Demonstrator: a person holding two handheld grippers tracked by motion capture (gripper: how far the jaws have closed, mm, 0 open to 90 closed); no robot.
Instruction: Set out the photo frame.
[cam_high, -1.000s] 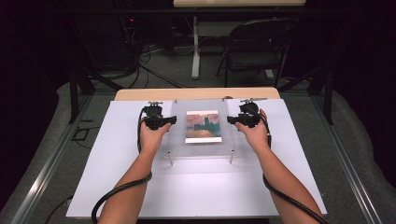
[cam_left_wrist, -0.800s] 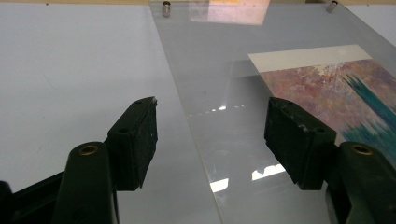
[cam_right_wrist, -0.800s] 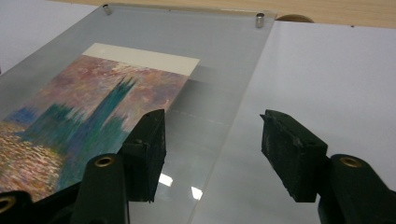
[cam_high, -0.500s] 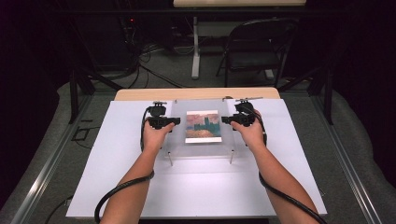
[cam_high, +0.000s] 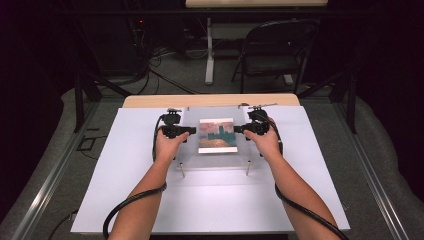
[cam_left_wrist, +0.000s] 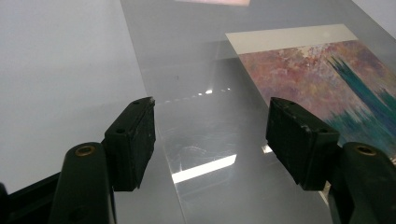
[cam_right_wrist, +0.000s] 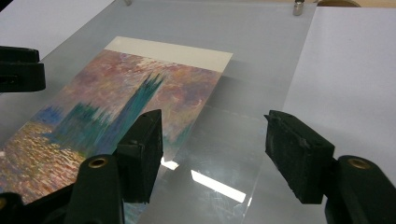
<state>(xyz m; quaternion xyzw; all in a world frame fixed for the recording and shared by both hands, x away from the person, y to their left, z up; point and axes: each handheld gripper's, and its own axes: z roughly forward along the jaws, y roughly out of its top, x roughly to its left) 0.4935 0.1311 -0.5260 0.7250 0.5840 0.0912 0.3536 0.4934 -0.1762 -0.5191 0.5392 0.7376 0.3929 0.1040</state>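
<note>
Now claws (cam_high: 192, 131) (both agape) beside pic (cam_high: 217, 135)

- Two bare arms come in from the bottom of the high view and reach forward.
- The arms spread a little, with the hands well apart from each other.
- The left hand (cam_high: 167, 145) holds the left tool (cam_high: 192, 131), which points inward toward the other hand.
- The right hand (cam_high: 263, 141) holds the right tool (cam_high: 237, 129), which points inward too.
- The left tool's black jaws stand wide apart with nothing pinched between them.
- The right tool's jaws have just been opening, and they stand wide with nothing pinched.
- A black cable hangs from each tool and runs back along the arm.
</note>
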